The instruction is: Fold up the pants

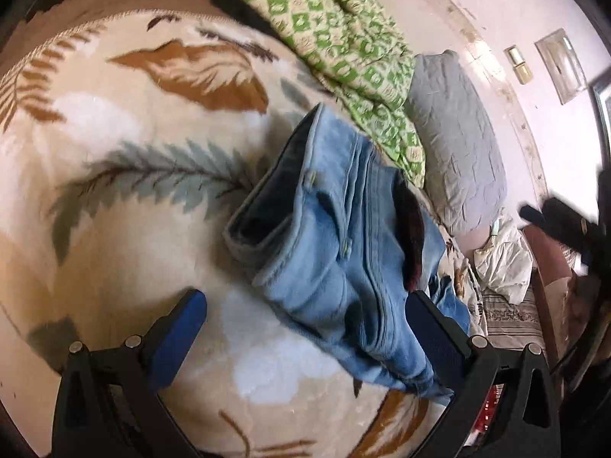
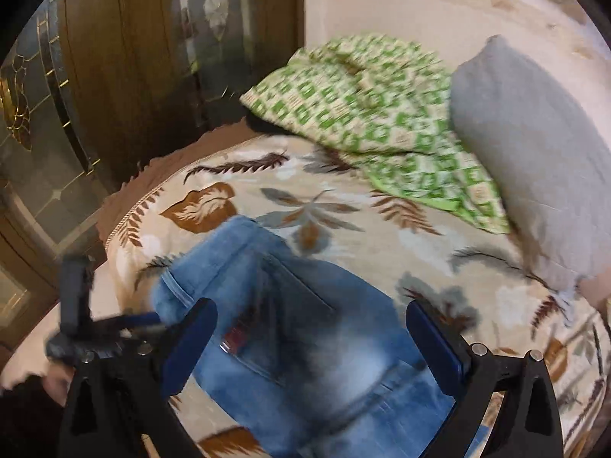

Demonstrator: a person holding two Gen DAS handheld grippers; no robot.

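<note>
Blue jeans (image 1: 336, 252) bunched on leaf-print blanket (image 1: 114, 160); red pocket label (image 2: 235, 337) blurred, unreadable. L gripper (image 1: 305, 313), R gripper (image 2: 311, 324): jaws wide apart, gripping nothing.

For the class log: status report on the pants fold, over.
Both tongs open, left, right. Jeans bunched on leaf blanket, ungripped. Green quilt beside, not blocking.

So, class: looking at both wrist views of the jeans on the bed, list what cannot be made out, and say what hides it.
- Lower legs of the jeans: left wrist view, run out of sight behind the black finger near the bottom edge.
- Dark red item on the jeans: left wrist view, half tucked in denim, unidentifiable.
- Jeans' pocket detail: right wrist view, motion blur.
- Wall fixtures: left wrist view, too small.
</note>
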